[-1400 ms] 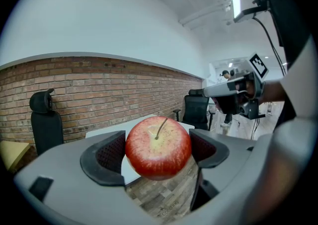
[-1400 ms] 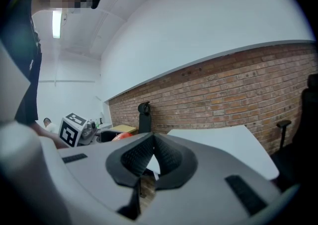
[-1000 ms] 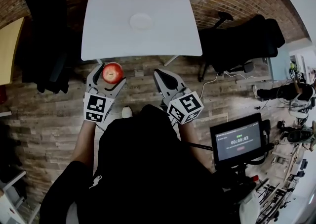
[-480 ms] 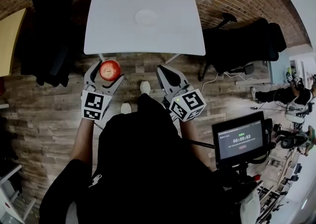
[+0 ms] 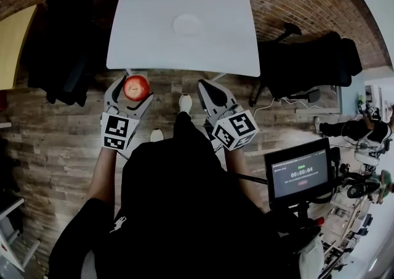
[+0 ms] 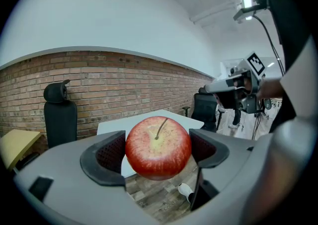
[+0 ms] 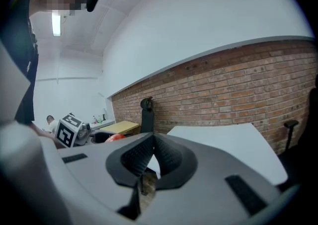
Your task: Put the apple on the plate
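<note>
Apple clamped in left gripper, right gripper closed, empty

Glossy apple, matt plastic left gripper, smooth table, rough brick wall.

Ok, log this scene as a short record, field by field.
apple: red, stem up, held short of the table's near edge
left claw: shut on the apple
right claw: shut, nothing in it
plate: white, no apple on it, near the table's middle
table: white, ahead of both claws
task: apple not yet on plate
</note>
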Motion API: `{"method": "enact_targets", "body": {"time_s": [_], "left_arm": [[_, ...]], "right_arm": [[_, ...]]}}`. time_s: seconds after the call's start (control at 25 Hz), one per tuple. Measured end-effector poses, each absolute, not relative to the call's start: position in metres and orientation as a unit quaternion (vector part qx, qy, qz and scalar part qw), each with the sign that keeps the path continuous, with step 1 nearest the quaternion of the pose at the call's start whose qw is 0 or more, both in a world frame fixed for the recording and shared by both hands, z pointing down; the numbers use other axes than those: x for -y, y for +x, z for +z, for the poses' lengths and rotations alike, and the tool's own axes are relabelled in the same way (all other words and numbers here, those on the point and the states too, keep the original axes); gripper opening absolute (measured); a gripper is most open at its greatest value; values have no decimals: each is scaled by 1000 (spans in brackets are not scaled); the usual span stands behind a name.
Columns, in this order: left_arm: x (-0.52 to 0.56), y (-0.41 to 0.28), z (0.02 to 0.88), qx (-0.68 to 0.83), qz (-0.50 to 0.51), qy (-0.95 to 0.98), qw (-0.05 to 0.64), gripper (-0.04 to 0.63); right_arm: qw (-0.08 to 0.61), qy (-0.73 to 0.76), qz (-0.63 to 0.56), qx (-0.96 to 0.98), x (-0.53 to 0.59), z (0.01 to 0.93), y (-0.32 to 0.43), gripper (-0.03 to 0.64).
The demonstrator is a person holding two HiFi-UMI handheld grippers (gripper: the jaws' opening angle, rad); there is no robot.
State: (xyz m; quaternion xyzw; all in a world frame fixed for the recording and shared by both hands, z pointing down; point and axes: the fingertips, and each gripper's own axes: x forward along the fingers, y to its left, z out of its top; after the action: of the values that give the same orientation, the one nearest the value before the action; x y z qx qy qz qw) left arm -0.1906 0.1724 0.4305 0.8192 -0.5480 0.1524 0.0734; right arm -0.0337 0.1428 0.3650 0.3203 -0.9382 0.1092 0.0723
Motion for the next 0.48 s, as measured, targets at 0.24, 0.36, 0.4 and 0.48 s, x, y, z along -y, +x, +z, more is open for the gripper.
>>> {"method": "enact_targets", "body": {"time_s": [0.24, 0.36, 0.4, 0.48], "left_arm": [[-177, -196, 420, 554, 157, 815, 67, 405], [-184, -199, 421, 556, 160, 813, 68, 405], [-182, -198, 423, 557, 162, 811, 69, 404], [-158, -186, 427, 557, 166, 810, 73, 405]], "right_arm": [[68, 309, 111, 942, -146, 362, -42, 3], [67, 306, 113, 943, -150, 363, -45, 3], [67, 305, 115, 943, -147, 364, -43, 3], [68, 304, 120, 943, -122, 368, -31, 3]]}}
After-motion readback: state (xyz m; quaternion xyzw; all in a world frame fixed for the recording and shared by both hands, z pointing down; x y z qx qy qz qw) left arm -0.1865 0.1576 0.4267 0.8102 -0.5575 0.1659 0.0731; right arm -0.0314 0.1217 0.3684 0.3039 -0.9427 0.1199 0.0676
